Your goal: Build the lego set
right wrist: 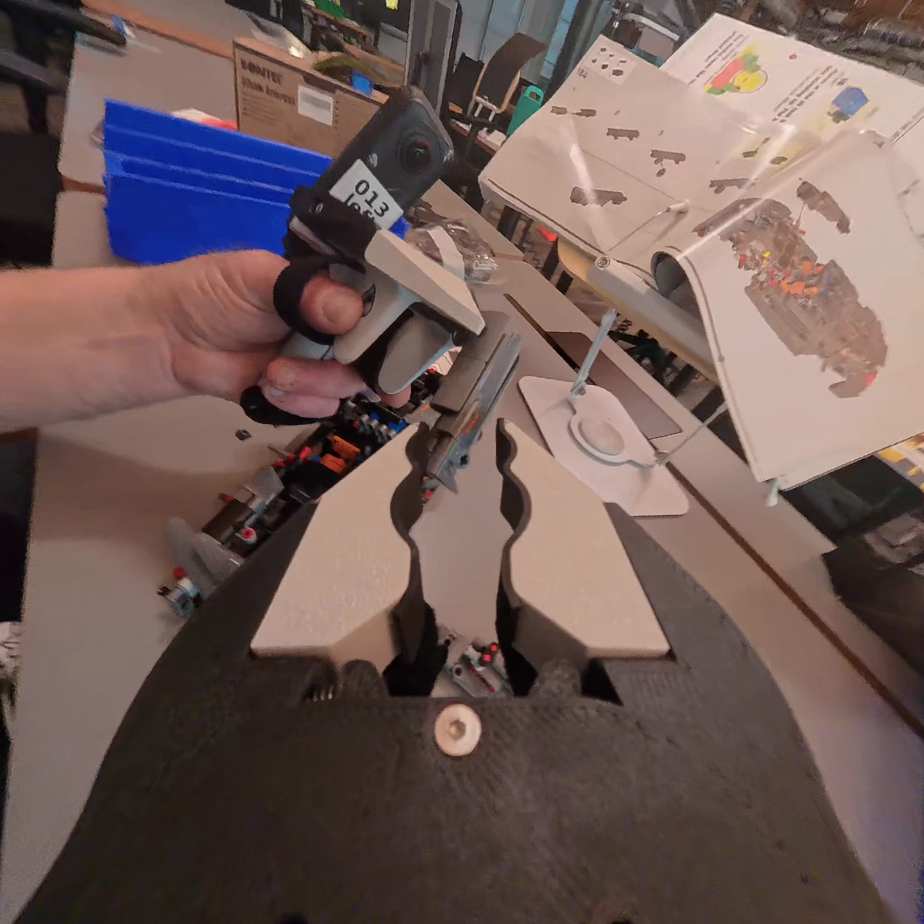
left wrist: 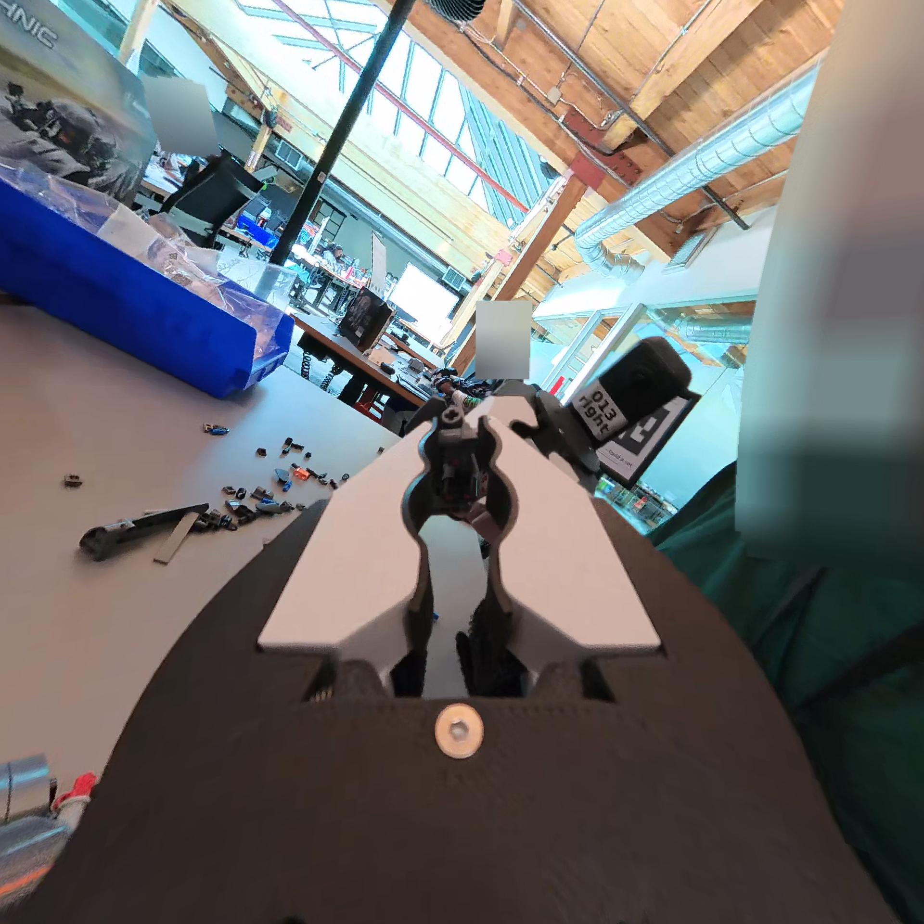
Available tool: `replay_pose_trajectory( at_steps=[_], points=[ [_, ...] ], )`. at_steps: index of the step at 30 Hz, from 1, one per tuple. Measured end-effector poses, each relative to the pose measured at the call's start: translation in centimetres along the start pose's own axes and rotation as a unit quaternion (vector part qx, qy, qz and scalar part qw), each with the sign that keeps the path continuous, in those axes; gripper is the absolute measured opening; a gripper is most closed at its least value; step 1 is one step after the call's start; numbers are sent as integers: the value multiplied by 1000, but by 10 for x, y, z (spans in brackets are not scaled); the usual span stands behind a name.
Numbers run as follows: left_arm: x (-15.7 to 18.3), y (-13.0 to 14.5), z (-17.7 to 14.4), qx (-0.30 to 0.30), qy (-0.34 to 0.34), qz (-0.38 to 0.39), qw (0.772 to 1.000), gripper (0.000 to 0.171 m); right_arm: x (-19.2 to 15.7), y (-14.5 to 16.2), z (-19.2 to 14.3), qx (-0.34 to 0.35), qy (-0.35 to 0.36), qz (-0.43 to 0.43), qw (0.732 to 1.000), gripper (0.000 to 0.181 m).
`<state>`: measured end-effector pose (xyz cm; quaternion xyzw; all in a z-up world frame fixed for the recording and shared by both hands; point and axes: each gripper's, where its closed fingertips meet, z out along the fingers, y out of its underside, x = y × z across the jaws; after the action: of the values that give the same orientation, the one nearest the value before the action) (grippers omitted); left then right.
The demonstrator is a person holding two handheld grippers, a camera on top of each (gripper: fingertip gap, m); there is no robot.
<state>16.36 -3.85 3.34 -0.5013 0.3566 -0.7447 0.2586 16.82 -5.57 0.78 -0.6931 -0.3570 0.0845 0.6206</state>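
Note:
In the left wrist view my left gripper (left wrist: 460,431) is shut on a small dark lego sub-assembly (left wrist: 457,472) with red pins, held above the table. The right gripper (left wrist: 560,430) is just behind it. In the right wrist view a hand holds the left gripper (right wrist: 465,345), and the grey and dark sub-assembly (right wrist: 470,400) hangs down from it. Its lower end sits between the tips of my right gripper (right wrist: 460,442), close to the left finger (right wrist: 370,500). The right jaws stand wide apart and empty. The big partly built lego model (right wrist: 320,460) lies on the table below.
Loose small lego parts (left wrist: 280,480) and a long dark beam (left wrist: 145,525) lie on the grey table. A blue bin (left wrist: 125,290) with plastic bags stands at the back left. An open instruction booklet (right wrist: 750,250) rests on a white stand (right wrist: 600,440) to the right. Blue bins (right wrist: 200,200) and a cardboard box (right wrist: 300,100) stand behind. Both grippers' tips are close together, under 4 cm apart.

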Motion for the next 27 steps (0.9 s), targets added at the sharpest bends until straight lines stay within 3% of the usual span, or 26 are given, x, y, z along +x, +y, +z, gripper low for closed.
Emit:
replay_pose_trajectory(
  at_steps=[4,13,18,23,27],
  points=[
    [-9,-2,-5,8,-16,-23,1000,11,0,8,3,-33,20,-56,998,21],
    [-18,-5,-5,45,-29,-67,996,12,-10,21,12,-63,13,-67,996,31],
    [-21,-6,-4,55,-36,-78,995,12,-2,24,14,-72,52,-81,993,13],
    [-24,-9,-5,69,-45,-87,993,12,4,22,13,-51,54,-50,996,9],
    [-24,-11,-4,72,-48,-89,992,13,8,17,9,-7,20,27,999,8]
  ],
)
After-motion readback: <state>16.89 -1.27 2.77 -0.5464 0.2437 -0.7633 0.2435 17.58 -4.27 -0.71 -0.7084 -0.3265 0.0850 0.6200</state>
